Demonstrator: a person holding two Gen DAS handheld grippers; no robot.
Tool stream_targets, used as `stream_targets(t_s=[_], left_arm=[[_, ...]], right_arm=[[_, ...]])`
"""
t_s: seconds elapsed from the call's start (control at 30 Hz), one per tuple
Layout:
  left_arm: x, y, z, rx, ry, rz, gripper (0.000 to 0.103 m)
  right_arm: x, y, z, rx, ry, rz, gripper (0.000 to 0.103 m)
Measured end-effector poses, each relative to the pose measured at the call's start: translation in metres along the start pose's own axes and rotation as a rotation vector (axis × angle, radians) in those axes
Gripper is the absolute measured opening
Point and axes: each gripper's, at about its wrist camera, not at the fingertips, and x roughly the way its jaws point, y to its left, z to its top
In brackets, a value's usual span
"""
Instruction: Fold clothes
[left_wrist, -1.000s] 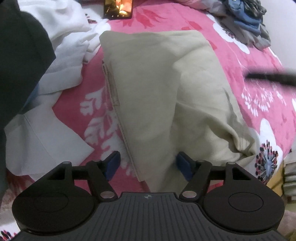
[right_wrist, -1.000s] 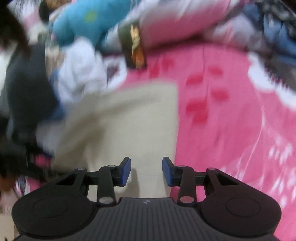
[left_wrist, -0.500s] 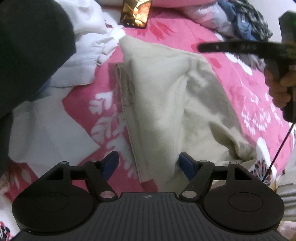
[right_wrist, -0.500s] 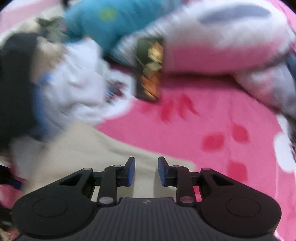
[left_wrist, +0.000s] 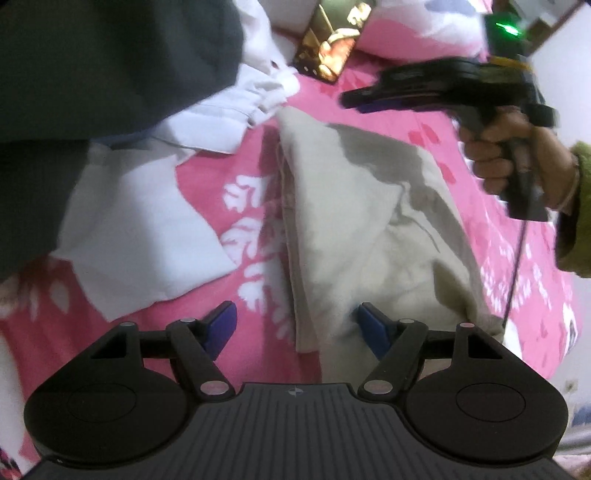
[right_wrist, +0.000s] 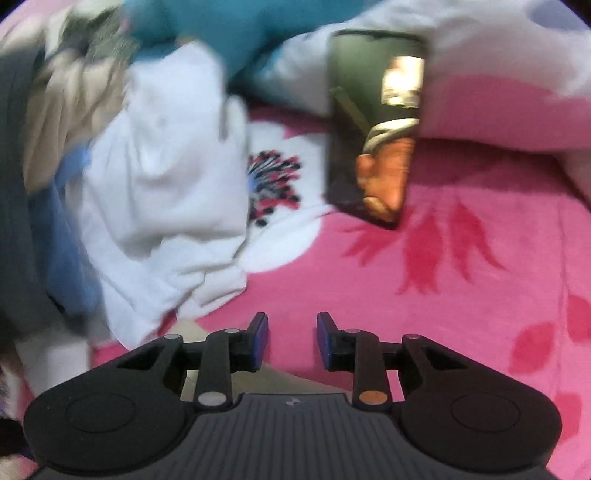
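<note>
A beige folded garment (left_wrist: 351, 221) lies on the pink flowered bedsheet (left_wrist: 229, 173) in the left wrist view. My left gripper (left_wrist: 295, 325) is open, and the garment's near corner lies between its blue fingertips (left_wrist: 221, 325). A hand holds my right gripper (left_wrist: 365, 103) above the garment's far end. In the right wrist view the right gripper (right_wrist: 290, 339) is open with a narrow gap and holds nothing. It hangs over the pink sheet (right_wrist: 461, 295), and a strip of beige cloth (right_wrist: 229, 380) shows under its body.
Loose white clothes (left_wrist: 140, 229) and a dark garment (left_wrist: 110, 62) lie left of the beige one. A phone with a lit screen (right_wrist: 373, 125) leans on a pink and white pillow (right_wrist: 491, 92). White clothes (right_wrist: 166, 184) and something teal (right_wrist: 236, 22) fill the far left.
The right gripper swung from over the beige garment out past its far end, towards the phone, and its fingers drew closer. The left gripper stayed open at the near corner.
</note>
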Motion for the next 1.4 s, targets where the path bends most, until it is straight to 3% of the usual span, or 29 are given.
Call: stream_targets(t_s=[0.2, 0.33, 0.4, 0.47, 0.6, 0.73, 0.83, 0.93, 1.0, 1.03, 1.07, 1.1, 1.2, 1.3, 1.4], left_arm=[[-0.009, 0.015, -0.009, -0.139, -0.052, 0.026, 0.073], [-0.020, 0.015, -0.015, -0.236, -0.097, 0.087, 0.073], [-0.031, 0.014, -0.021, -0.288, -0.130, 0.119, 0.073], [-0.038, 0.015, -0.027, -0.360, -0.163, 0.139, 0.072], [-0.052, 0.007, -0.049, -0.514, -0.234, 0.115, 0.071], [-0.048, -0.011, -0.068, -0.573, -0.241, 0.083, 0.070], [-0.039, -0.022, -0.075, -0.583, -0.232, 0.088, 0.067], [-0.034, -0.025, -0.081, -0.596, -0.250, 0.094, 0.066], [-0.031, -0.026, -0.082, -0.586, -0.266, 0.108, 0.064], [-0.029, -0.026, -0.081, -0.572, -0.268, 0.121, 0.063], [-0.027, -0.025, -0.080, -0.559, -0.266, 0.132, 0.063], [-0.026, -0.024, -0.079, -0.549, -0.267, 0.141, 0.063], [-0.027, -0.022, -0.079, -0.535, -0.277, 0.135, 0.063], [-0.031, -0.028, -0.082, -0.518, -0.281, 0.113, 0.063], [-0.039, -0.044, -0.081, -0.449, -0.273, 0.084, 0.063]], right_arm=[[-0.006, -0.001, -0.004, -0.044, 0.123, 0.207, 0.036], [0.009, -0.017, -0.002, 0.025, 0.100, 0.062, 0.036], [-0.014, -0.029, 0.001, 0.096, 0.048, 0.085, 0.036], [-0.044, -0.032, -0.006, 0.065, 0.035, 0.105, 0.036], [-0.100, -0.029, -0.036, -0.041, 0.095, 0.134, 0.039], [-0.131, -0.015, -0.083, -0.089, 0.179, 0.183, 0.040], [-0.145, 0.009, -0.112, -0.220, 0.179, 0.240, 0.041], [-0.151, 0.047, -0.138, -0.464, 0.152, 0.286, 0.041], [-0.145, 0.066, -0.156, -0.648, 0.139, 0.259, 0.040], [-0.139, 0.071, -0.161, -0.695, 0.148, 0.249, 0.032], [-0.132, 0.072, -0.163, -0.711, 0.166, 0.245, 0.010], [-0.127, 0.070, -0.163, -0.690, 0.176, 0.256, 0.006], [-0.123, 0.039, -0.143, -0.402, 0.173, 0.327, 0.005], [-0.105, 0.008, -0.138, -0.178, 0.189, 0.331, 0.005], [-0.088, -0.001, -0.140, -0.094, 0.205, 0.350, 0.005]])
